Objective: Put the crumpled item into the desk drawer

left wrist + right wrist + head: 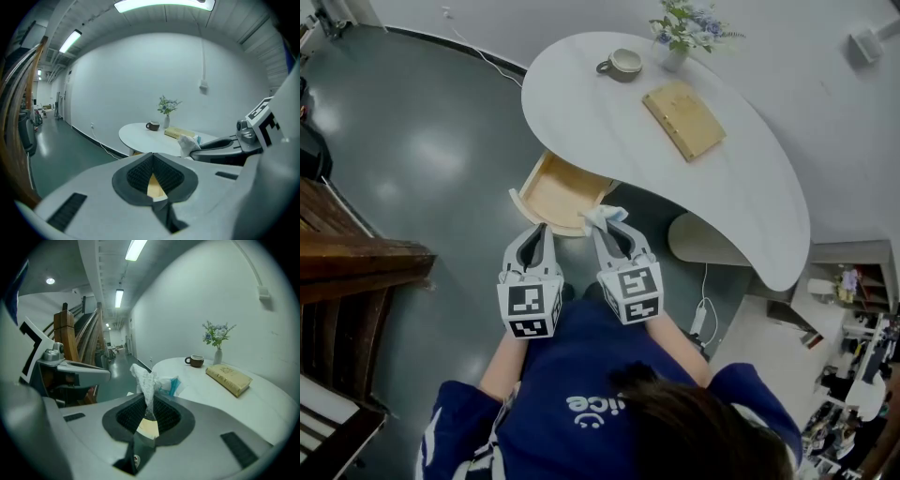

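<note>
transport step, i judge: the right gripper (604,225) is pinching the crumpled white papery wad (146,379), jaws nearly closed on its thin tail. the wad is sitting just at the front lip of the open pale wooden drawer (551,192) under the white curved tabletop (600,122). the blue bit on it is possibly a wrapper, hard to tell. the left gripper (538,230) is hovering beside, jaws together, empty. next: reaching over the smooth drawer floor, then opening to drop the soft, light wad.

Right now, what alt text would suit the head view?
Seen from above, the right gripper pinches a crumpled white wrapper by the near corner of the open wooden drawer, the shut left gripper beside it. A mug, book and flower vase sit on the white desk.
</note>
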### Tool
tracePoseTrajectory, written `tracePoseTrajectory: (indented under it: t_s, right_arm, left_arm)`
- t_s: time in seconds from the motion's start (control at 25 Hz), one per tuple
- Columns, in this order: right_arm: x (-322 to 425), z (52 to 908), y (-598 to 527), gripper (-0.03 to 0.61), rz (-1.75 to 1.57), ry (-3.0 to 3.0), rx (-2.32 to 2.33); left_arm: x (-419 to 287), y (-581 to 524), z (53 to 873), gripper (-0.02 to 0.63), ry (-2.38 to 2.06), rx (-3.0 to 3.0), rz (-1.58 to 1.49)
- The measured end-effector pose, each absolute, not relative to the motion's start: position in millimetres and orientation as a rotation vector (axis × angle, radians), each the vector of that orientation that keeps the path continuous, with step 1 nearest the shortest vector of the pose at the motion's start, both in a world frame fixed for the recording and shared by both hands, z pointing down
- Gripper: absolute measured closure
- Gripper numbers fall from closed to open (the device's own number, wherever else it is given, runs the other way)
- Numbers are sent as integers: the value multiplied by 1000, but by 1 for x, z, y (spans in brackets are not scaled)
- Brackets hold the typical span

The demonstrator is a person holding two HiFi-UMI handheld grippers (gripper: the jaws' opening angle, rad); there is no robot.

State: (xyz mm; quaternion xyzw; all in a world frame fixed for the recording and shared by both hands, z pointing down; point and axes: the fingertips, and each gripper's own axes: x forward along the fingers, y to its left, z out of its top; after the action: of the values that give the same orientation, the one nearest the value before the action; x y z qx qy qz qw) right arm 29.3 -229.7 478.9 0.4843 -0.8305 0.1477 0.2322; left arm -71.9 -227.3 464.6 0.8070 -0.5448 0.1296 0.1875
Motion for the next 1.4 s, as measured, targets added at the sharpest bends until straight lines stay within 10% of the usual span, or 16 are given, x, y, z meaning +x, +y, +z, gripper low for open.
tracePoseTrajectory:
  t_s: [1.4]
  right_arm:
    - [-11,523,-306,518,392,-2287,896]
  left_arm:
    - [-119,-266,458,611,-1813,1994,342]
